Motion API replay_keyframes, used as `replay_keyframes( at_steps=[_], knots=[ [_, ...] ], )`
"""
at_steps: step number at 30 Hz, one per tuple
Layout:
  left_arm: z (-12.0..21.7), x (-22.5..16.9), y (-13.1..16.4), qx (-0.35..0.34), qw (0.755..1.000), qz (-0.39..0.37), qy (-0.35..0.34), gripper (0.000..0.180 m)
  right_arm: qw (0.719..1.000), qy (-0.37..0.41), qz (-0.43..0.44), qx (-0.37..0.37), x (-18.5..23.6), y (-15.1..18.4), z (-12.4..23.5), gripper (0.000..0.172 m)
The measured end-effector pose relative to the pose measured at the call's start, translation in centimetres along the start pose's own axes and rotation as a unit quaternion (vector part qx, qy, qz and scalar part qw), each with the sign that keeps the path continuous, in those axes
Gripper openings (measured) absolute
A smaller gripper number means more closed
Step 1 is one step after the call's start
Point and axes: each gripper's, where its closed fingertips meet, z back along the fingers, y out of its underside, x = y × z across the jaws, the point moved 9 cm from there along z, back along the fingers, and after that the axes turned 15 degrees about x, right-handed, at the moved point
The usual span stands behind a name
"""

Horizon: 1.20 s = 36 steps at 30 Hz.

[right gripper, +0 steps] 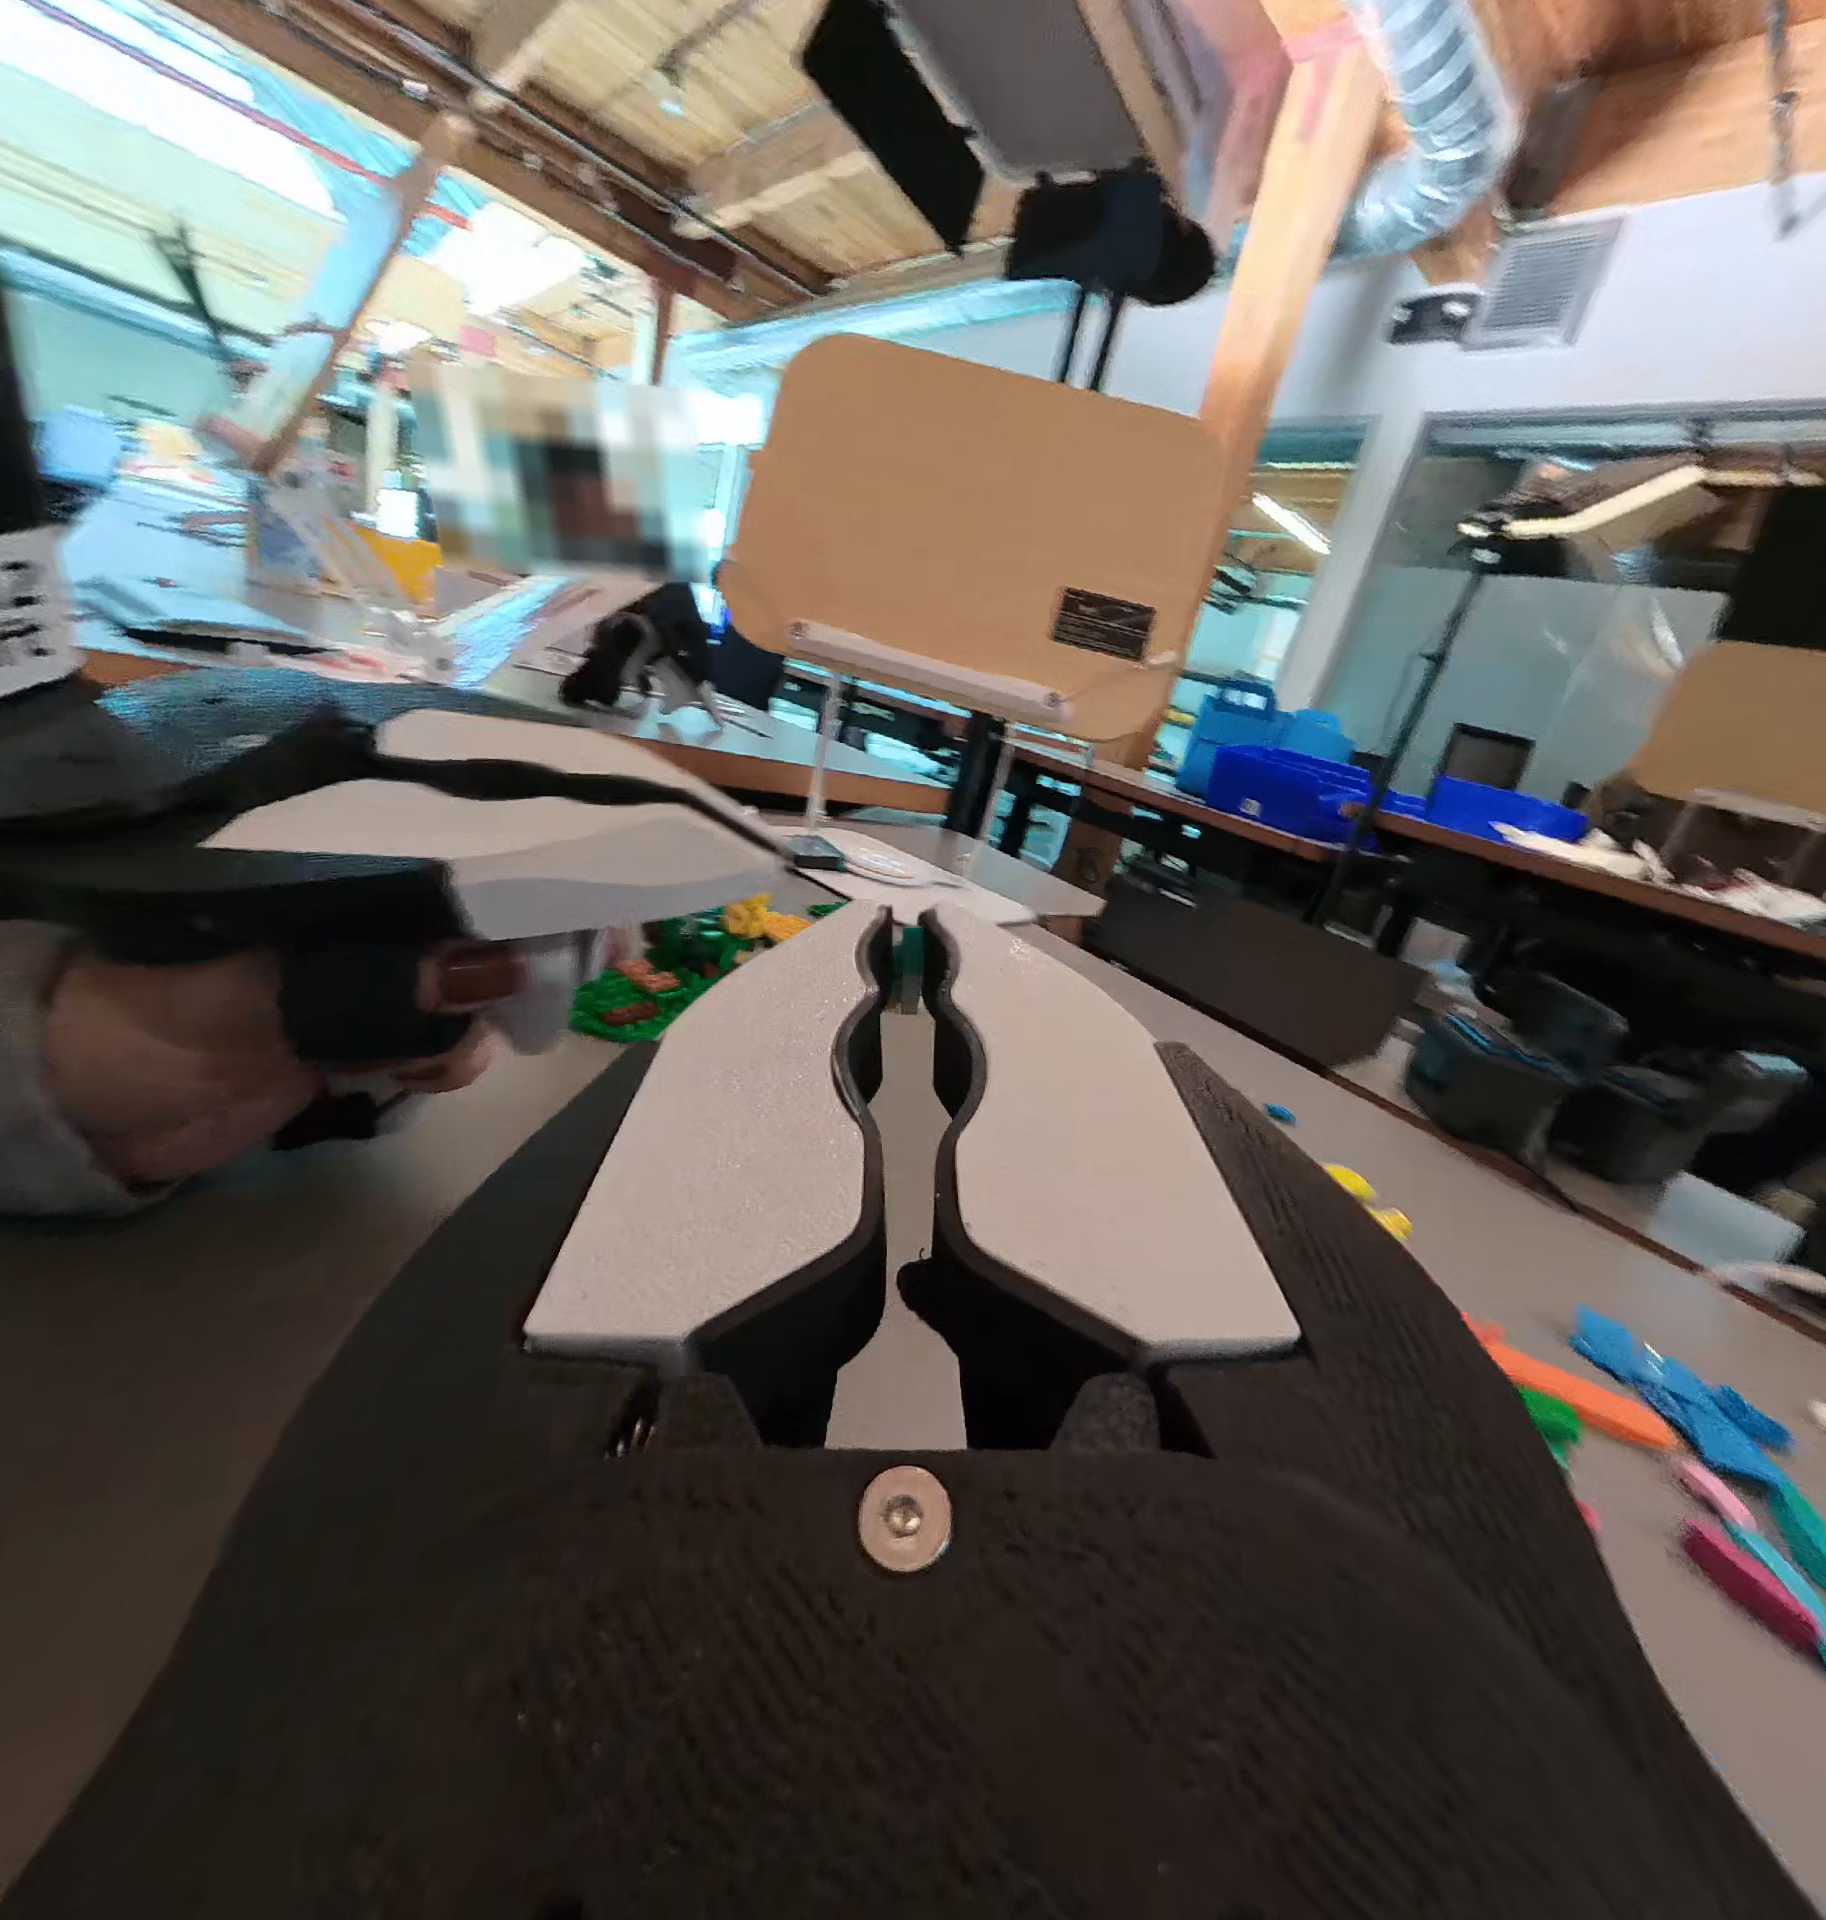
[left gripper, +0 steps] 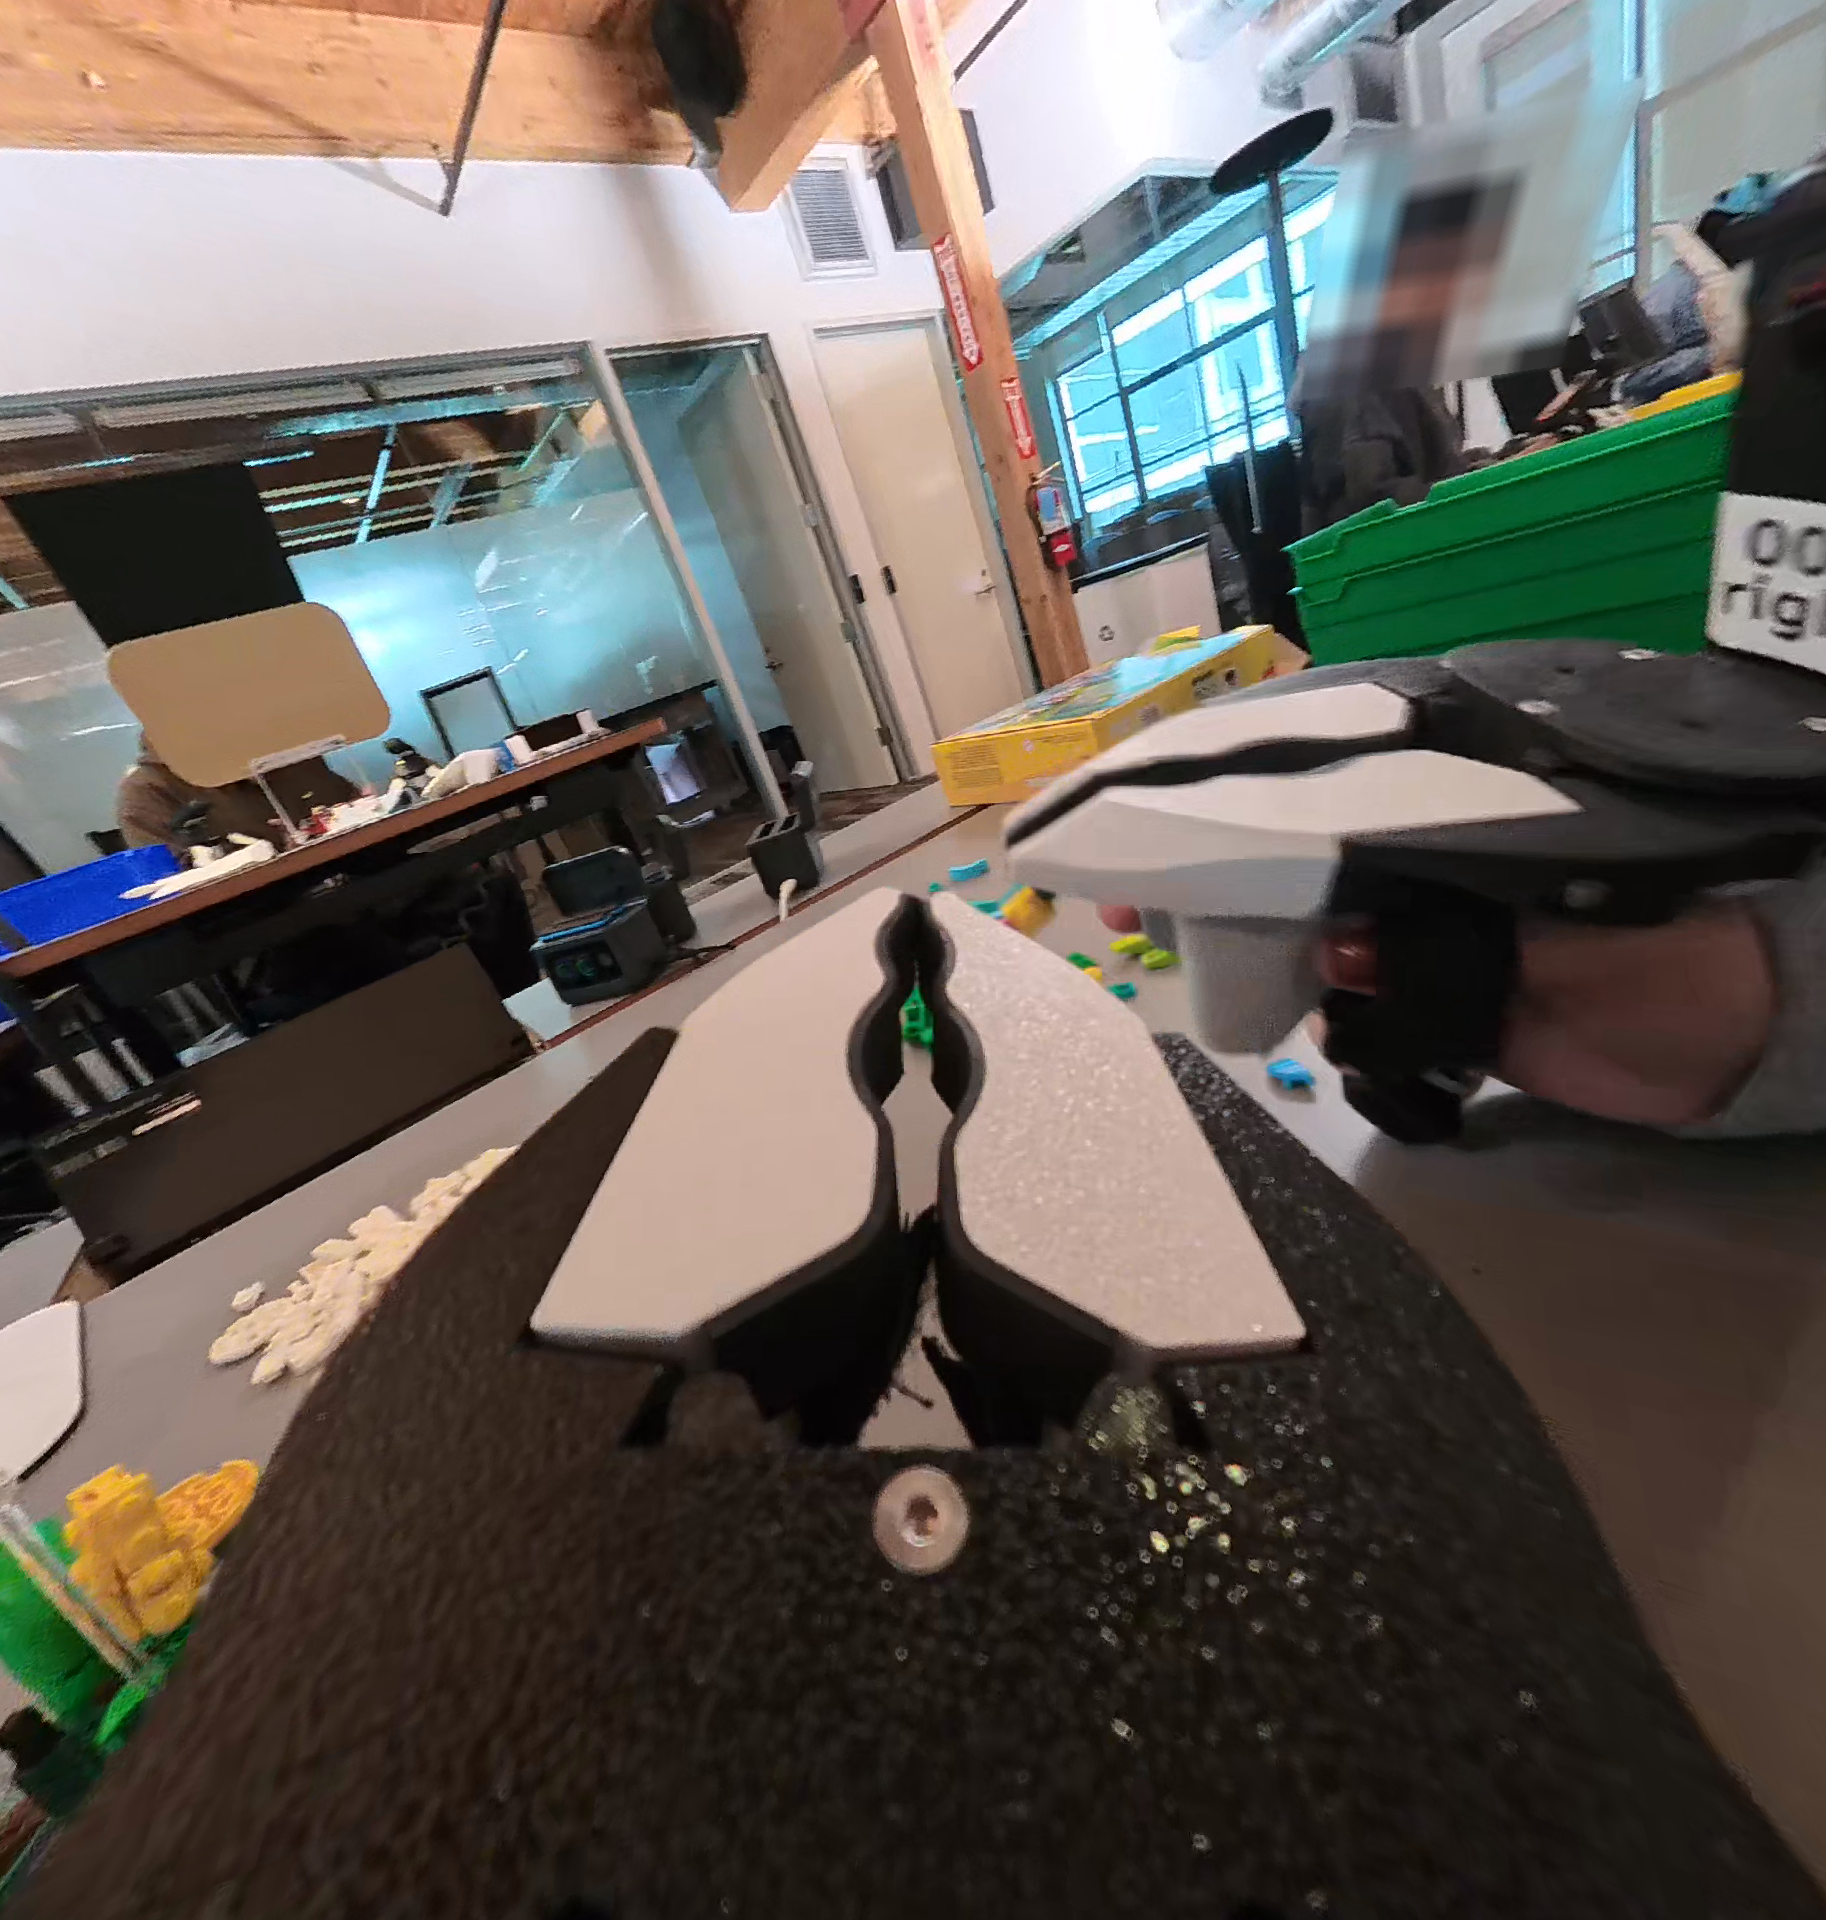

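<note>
- Writing first: each gripper body has a white sticker [left gripper: 1797,592] with dark print, and both are cut off by the picture edge. The yellow box [left gripper: 1085,727] has printed sides, too blurry to read. There are red signs [left gripper: 958,301] on the wooden post, and a small dark plate [right gripper: 1106,623] on the tan board [right gripper: 950,499].
- The right gripper [right gripper: 907,925] sits just right of the green brick build [right gripper: 639,987]. Its fingers are nearly together, pinching a small teal piece [right gripper: 910,961] at the tips, with a pad pressed on each side.
- The left gripper [left gripper: 914,914] has its fingers closed tip to tip. A bright green piece [left gripper: 916,1016] shows through the slot lower down, but I can't tell if it's gripped or just lying on the desk [left gripper: 1511,1247] behind.
- Seen from the right side, the left gripper hangs over the brick build and hides part of it. A hand [left gripper: 1615,1018] is wrapped round the right gripper's handle.
- Well off to the right of the build are loose flat pieces [right gripper: 1698,1434] in blue, orange, pink and teal, all smeared by blur. A heap of white bits [left gripper: 348,1278] lies near the build.
- Green crates [left gripper: 1511,561] are stacked behind the yellow box.
</note>
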Motion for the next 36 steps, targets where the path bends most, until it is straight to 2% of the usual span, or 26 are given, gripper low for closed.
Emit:
replay_keyframes(
  at_steps=[4, 10, 15, 25, 36],
  knots=[
    [-0.5, 1.2, 0.2, 0.010, 0.997, 0.042, -0.063, 0.000, 0.997, -0.056, 0.049, -0.004, 1.1, -0.1, -0.7, 0.003],
    [0.9, 3.2, 1.2, 0.045, 0.979, 0.072, -0.187, 0.000, 0.993, -0.097, 0.060, -0.020, 1.1, -0.2, -1.5, 0.002],
    [1.3, 3.1, 1.2, 0.030, 0.982, 0.090, -0.163, 0.000, 0.993, -0.083, 0.076, -0.048, 0.6, -0.4, -0.6, 0.003],
    [0.7, 1.8, 1.1, 0.045, 0.991, 0.056, -0.110, 0.000, 0.999, -0.004, 0.049, -0.021, -1.4, 0.1, -1.0, 0.003],
    [0.5, 0.4, 1.0, 0.064, 0.994, 0.011, -0.085, 0.000, 0.994, -0.082, 0.058, -0.036, -0.2, -0.1, -0.4, 0.003]
  ],
)
